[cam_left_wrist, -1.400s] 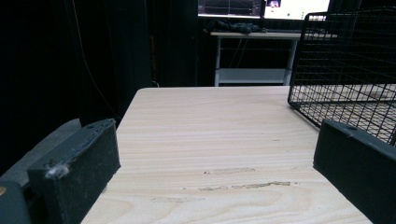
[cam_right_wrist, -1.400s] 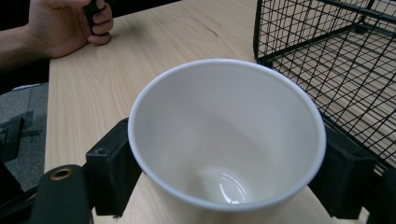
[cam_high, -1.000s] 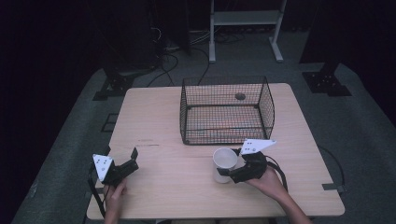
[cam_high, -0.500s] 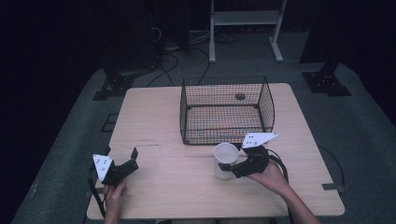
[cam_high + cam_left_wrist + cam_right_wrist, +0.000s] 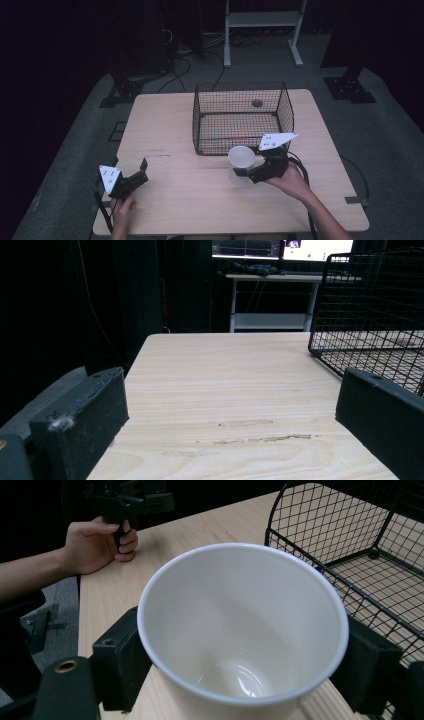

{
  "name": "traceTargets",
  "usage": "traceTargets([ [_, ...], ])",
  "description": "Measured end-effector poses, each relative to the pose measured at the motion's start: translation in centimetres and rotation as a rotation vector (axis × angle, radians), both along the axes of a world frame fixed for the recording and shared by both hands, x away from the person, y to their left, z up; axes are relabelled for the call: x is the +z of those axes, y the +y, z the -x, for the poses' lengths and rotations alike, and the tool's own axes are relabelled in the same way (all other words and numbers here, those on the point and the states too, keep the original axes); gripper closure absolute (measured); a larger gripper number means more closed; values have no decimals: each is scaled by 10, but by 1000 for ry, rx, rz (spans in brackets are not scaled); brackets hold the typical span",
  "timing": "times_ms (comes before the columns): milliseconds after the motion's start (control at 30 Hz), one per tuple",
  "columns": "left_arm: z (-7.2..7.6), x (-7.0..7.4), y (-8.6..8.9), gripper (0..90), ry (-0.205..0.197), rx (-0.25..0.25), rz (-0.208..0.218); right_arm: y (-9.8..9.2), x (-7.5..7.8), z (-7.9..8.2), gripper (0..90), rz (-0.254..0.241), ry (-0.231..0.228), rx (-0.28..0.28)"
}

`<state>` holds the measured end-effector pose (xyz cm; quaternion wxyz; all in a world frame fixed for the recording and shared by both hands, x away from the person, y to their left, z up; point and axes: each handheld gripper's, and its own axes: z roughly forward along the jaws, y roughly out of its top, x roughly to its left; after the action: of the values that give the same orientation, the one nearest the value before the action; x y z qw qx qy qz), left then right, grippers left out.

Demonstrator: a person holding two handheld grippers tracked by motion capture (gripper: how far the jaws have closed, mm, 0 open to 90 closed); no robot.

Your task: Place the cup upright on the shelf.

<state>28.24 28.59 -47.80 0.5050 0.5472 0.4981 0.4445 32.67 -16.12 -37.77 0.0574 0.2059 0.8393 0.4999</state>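
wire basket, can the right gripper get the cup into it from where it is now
Probably yes. The right gripper is shut on the white cup just in front of the wire basket, whose top is open. Only the near wall stands between them, so the cup must be lifted over it.

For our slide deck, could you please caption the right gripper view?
Right gripper shut on an empty white cup, beside the black wire basket on the wooden table.
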Motion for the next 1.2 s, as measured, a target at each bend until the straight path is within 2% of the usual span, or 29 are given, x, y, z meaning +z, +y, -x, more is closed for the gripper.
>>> traceTargets([
  [633,0,0,0,0,-1,1,7,-1,27,-25,197,-33,6,9],
  [1200,0,0,0,0,-2,0,8,5,44,-40,198,-24,-4,22],
])
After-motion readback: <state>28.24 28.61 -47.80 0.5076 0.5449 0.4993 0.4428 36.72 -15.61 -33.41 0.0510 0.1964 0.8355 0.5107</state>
